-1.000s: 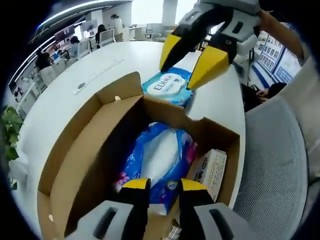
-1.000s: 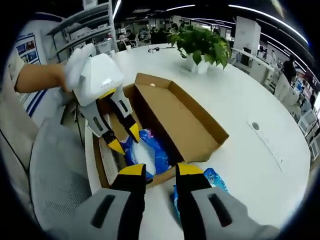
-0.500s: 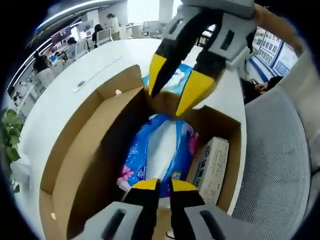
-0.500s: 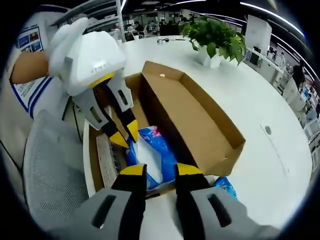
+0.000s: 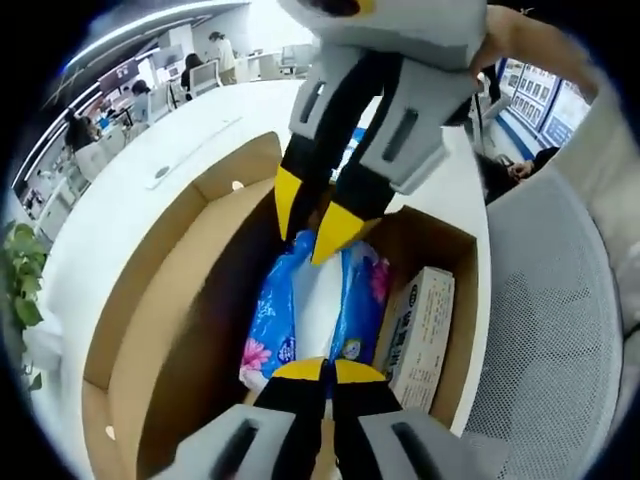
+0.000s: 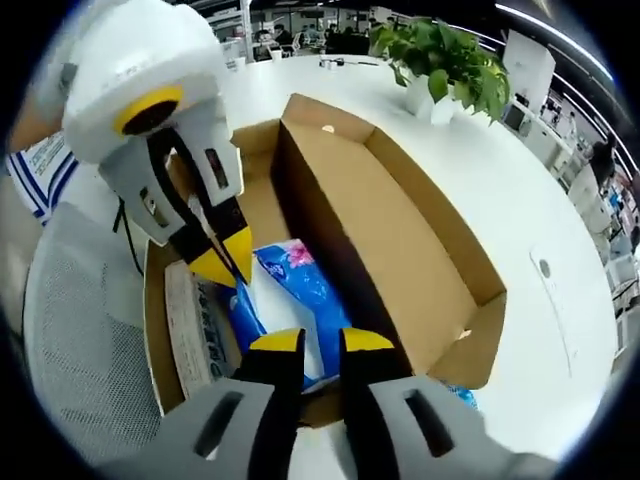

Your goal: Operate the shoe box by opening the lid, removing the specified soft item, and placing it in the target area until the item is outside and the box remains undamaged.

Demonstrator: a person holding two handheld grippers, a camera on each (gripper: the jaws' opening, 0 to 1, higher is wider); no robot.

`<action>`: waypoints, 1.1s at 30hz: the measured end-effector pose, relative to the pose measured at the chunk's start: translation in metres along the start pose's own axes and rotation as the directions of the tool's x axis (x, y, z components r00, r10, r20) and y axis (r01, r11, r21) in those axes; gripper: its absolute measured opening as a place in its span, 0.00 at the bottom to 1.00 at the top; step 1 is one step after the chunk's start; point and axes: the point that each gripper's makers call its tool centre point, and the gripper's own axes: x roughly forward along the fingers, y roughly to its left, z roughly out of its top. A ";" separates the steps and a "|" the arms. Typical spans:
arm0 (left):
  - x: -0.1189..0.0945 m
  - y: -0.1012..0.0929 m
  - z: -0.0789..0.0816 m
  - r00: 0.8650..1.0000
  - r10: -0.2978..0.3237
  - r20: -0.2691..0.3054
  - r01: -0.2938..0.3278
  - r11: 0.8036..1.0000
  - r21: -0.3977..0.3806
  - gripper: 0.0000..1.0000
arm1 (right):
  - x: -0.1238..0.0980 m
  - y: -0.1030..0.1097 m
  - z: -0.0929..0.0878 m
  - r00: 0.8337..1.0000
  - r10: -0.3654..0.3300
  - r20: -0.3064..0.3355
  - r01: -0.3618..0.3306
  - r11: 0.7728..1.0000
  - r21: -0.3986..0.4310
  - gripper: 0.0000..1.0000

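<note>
In the left gripper view, a potted plant (image 5: 20, 300) is seen at the far left edge, beside a white table (image 5: 120, 190). On the table stands a brown cardboard shoe box (image 5: 150, 300) with its lid folded back flat to the left. Inside the box a soft blue plastic pack (image 5: 310, 310) is laid lengthwise; a white band runs down its middle and pink flower prints are seen at its ends. The left gripper (image 5: 328, 372) is held at the pack's near end with its yellow tips drawn almost together; whether plastic is pinched between them cannot be told. The right gripper (image 5: 312, 225) is reached down onto the pack's far end, its tips a little apart. A small printed carton (image 5: 415, 335) is stood against the box's right wall, just beside the pack. A grey mesh chair (image 5: 550, 330) is seen to the right.

In the right gripper view, the pack (image 6: 300, 300) is seen between the carton (image 6: 190, 330) and the box's inner wall (image 6: 330, 260).
</note>
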 end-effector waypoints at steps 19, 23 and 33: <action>-0.014 0.001 0.004 0.999 0.018 0.044 -0.016 0.999 -0.048 0.00 | 0.003 -0.001 0.003 1.000 -0.013 0.003 0.013 1.000 -0.021 0.00; -0.019 0.002 0.007 0.998 0.022 0.051 -0.020 0.998 -0.052 0.00 | -0.003 0.000 0.007 1.000 -0.014 0.012 0.015 0.999 -0.043 0.00; -0.037 0.003 0.016 0.997 0.029 0.069 -0.025 0.998 -0.053 0.00 | -0.026 0.001 0.023 0.998 -0.015 0.055 0.019 0.997 -0.081 0.00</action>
